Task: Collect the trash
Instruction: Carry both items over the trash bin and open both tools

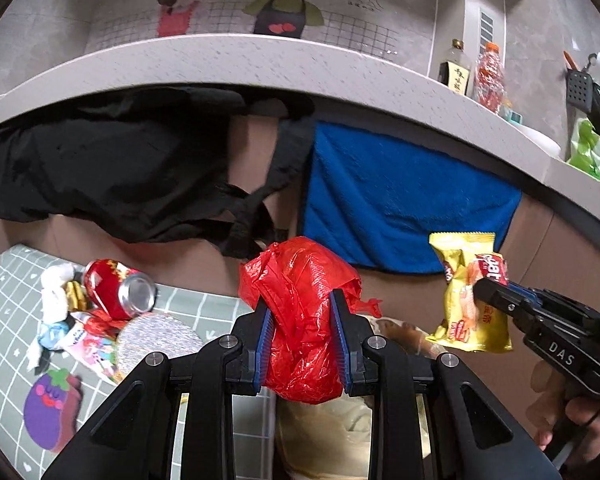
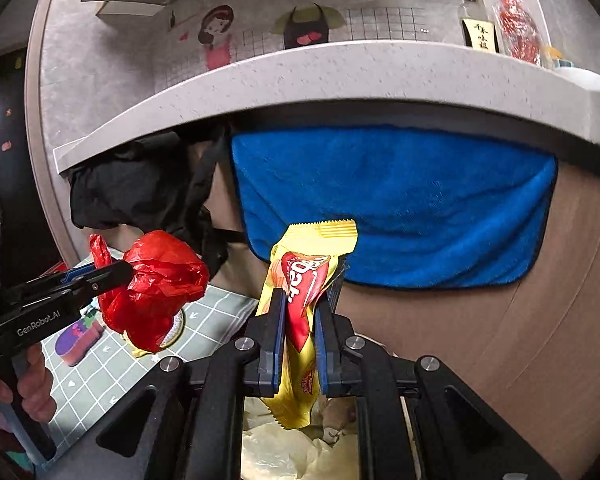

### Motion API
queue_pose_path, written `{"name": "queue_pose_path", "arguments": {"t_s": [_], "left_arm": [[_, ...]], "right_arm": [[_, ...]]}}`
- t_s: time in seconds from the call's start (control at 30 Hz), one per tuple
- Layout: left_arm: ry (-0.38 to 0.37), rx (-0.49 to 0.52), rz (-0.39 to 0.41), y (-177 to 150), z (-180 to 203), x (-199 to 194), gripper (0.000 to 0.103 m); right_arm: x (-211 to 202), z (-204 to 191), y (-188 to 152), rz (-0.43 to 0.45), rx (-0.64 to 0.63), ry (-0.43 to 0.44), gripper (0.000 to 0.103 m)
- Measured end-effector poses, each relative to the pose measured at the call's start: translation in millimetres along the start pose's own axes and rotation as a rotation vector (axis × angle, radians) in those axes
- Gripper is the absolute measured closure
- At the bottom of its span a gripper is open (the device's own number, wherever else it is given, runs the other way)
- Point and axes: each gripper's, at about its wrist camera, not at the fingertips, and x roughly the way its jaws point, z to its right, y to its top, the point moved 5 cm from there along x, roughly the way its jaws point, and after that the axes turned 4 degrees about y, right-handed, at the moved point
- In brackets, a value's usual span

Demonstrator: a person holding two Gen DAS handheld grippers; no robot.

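A: Starting with the biggest things. What is filling your views?

B: I am looking at a speckled grey counter (image 1: 260, 60) arching across both wrist views. Under its edge a blue towel (image 1: 400, 200) is hanging against the brown cabinet front, and a black cloth (image 1: 100, 168) is hanging just beside it on the left. Lower left, a green checked mat (image 1: 4, 320) is lying on the floor.

A: And the trash?

B: I am pinching a crumpled red plastic bag (image 1: 304, 320) in the left gripper (image 1: 302, 328); both blue pads are pressing into its sides, and it is bulging above and below them. The right gripper (image 2: 298, 320) is clamping a yellow snack wrapper (image 2: 304, 280), nearly pressed together on it; the wrapper is standing upright, sticking out above and below the pads. Both items are hanging in the air in front of the cabinet, near each other, over a pale yellowish bag (image 2: 300, 452) that is showing below the grippers.

A: Anything on the mat?

B: A red soda can (image 1: 120, 288) is lying on its side there, with a round silver foil piece (image 1: 156, 344) just beside it, white crumpled tissue (image 1: 56, 288) to its left, and a colourful wrapper (image 1: 92, 348) touching the foil.

A: Smaller items?

B: Two bottles (image 1: 476, 76) are standing on the counter at right.
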Motion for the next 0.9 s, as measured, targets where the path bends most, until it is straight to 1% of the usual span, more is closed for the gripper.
{"name": "queue_pose_path", "arguments": {"t_s": [0.37,0.5,0.57,0.6,0.63,0.67,0.73,0.8,0.9], "left_arm": [[-0.047,-0.009,-0.088,-16,5,27,0.075],[-0.085,-0.001,-0.105,-18,9,35,0.074],[-0.133,-0.009,-0.117,-19,12,40,0.065],[-0.16,-0.012,-0.132,-19,13,44,0.058],[-0.181,-0.019,-0.145,-20,12,47,0.052],[-0.195,-0.027,-0.146,-21,12,48,0.049],[-0.212,-0.048,-0.145,-21,9,50,0.04],[-0.198,-0.068,-0.144,-21,4,52,0.039],[-0.183,-0.057,-0.157,-22,0,53,0.039]], "right_arm": [[15,8,-14,-0.043,0.027,-0.014,0.09],[22,10,-15,-0.052,0.029,-0.022,0.089],[25,15,-17,-0.049,0.045,-0.027,0.086],[27,17,-18,-0.051,0.054,-0.023,0.084],[31,20,-19,-0.059,0.067,-0.018,0.075],[35,23,-22,-0.067,0.09,-0.014,0.069],[39,28,-26,-0.079,0.111,-0.012,0.068],[42,29,-30,-0.089,0.113,-0.028,0.068],[44,29,-31,-0.094,0.111,-0.035,0.068]]}}
